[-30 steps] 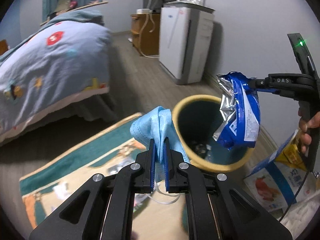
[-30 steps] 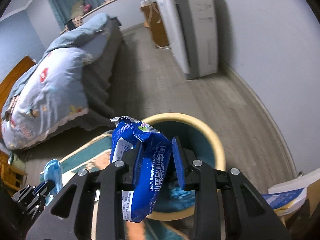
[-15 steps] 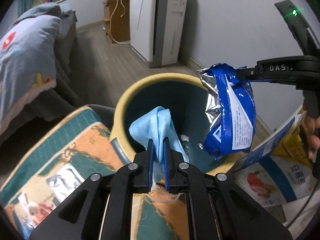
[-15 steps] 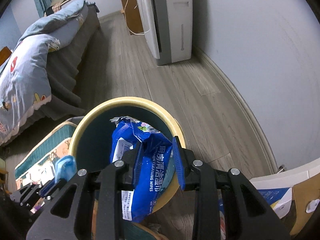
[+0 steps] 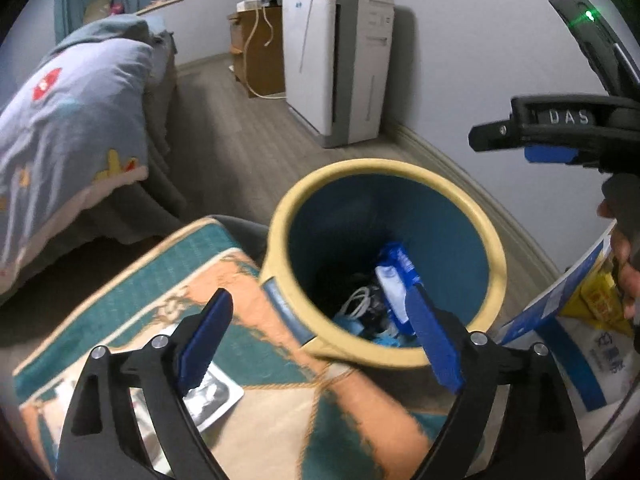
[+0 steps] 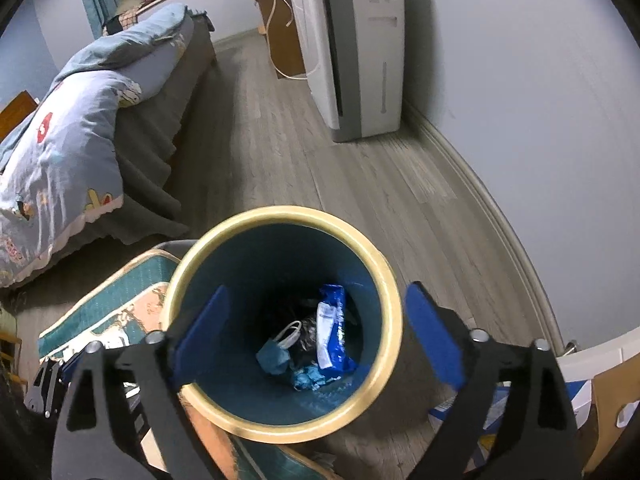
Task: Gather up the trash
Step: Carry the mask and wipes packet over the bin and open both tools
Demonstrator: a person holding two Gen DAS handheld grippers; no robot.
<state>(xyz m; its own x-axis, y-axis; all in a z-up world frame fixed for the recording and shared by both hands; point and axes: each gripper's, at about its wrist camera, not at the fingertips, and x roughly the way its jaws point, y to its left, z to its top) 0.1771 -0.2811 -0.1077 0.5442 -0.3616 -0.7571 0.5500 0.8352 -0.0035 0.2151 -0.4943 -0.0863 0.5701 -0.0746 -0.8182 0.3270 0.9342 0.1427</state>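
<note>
A round bin [image 5: 496, 256] with a yellow rim and a teal inside stands on the floor, and I look down into it in both views [image 6: 280, 213]. At its bottom lie a blue wipes packet [image 6: 331, 328] [image 5: 394, 268] and a blue face mask [image 6: 274, 356] among other scraps. My left gripper [image 5: 316, 294] hangs over the bin's near rim, jaws opening wide, nothing between them. Right above the bin's mouth, my right gripper [image 6: 317, 290] is opening too and holds nothing. In the left wrist view it shows side-on at the upper right [image 5: 500, 136].
A teal and orange patterned mat [image 5: 280, 400] lies against the bin, with a glossy card [image 5: 212, 396] on it. A bed with a blue quilt [image 5: 72, 112] is at left. A white appliance [image 5: 340, 60] and a wooden cabinet [image 5: 256, 48] stand by the wall. Printed bags [image 5: 560, 340] lie at right.
Both grippers have opened. The mask has left the left gripper and the wipes packet the right one; both now lie in the bin. The left gripper came closer over the bin.
</note>
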